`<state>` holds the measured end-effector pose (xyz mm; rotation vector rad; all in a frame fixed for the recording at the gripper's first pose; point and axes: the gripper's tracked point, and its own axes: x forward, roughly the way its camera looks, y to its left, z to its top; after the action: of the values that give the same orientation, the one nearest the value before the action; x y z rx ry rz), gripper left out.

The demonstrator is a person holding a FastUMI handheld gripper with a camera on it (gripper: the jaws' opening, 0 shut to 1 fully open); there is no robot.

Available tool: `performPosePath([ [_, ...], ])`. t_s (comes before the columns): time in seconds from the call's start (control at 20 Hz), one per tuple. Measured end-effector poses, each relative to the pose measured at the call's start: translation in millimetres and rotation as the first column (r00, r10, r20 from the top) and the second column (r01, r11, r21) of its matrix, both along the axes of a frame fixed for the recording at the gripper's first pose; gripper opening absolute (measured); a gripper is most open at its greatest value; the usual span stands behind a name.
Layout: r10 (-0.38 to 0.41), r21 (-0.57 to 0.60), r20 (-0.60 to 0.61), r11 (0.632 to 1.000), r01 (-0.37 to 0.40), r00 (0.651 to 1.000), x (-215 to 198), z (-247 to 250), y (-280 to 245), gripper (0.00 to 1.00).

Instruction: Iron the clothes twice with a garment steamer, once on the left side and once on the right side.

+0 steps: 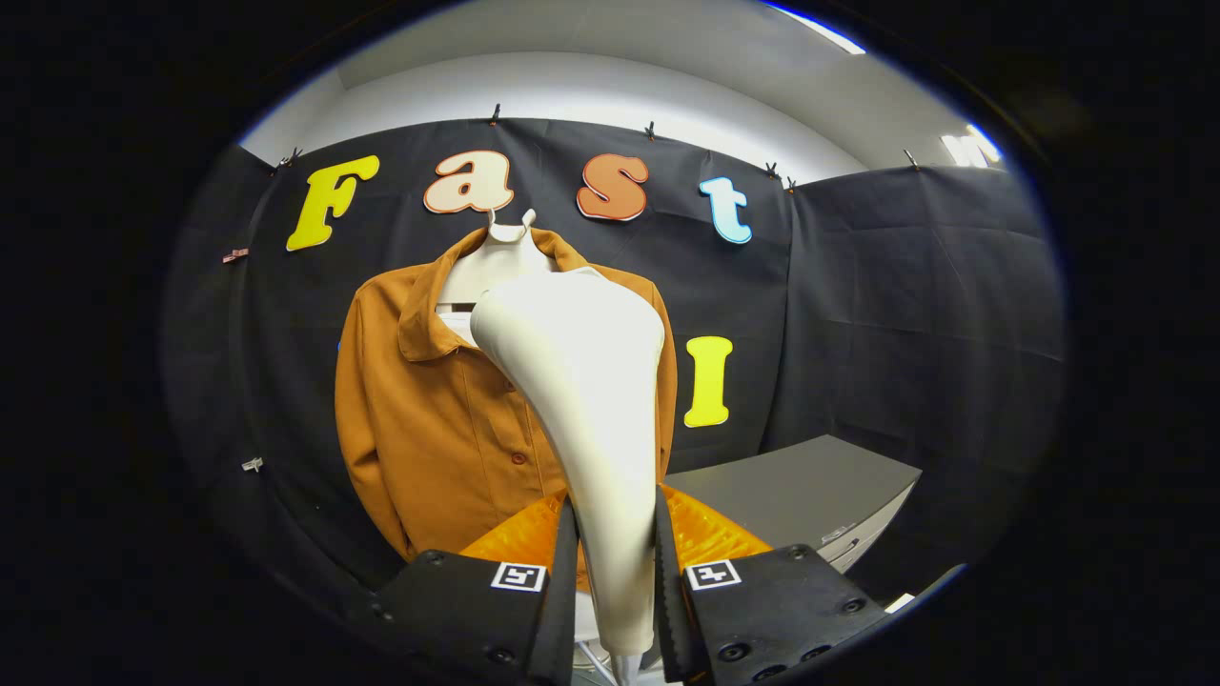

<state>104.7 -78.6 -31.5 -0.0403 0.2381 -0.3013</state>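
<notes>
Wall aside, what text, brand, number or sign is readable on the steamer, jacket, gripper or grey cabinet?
Nothing can be quoted: no readable text.
Gripper, both fingers pressing on the steamer: two square black-and-white code markers, patterns, not words.
Grey cabinet: a small label, too small to read.
Steamer and brown jacket: no print visible.

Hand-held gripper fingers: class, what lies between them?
In the gripper view, the white garment steamer's handle lies between both fingers, gripped, in front of the brown jacket.

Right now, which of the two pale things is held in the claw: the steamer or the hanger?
The cream steamer: the claw is shut on its handle. The white hanger sits beyond, inside the collar of the brown shirt.
</notes>
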Motion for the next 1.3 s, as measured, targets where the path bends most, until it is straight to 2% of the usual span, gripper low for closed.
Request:
performPosePath([
  [1.3, 0.007, -0.005, 0.006, 1.0, -0.007, 1.0, 2.3, 2.8, -0.7, 0.39],
])
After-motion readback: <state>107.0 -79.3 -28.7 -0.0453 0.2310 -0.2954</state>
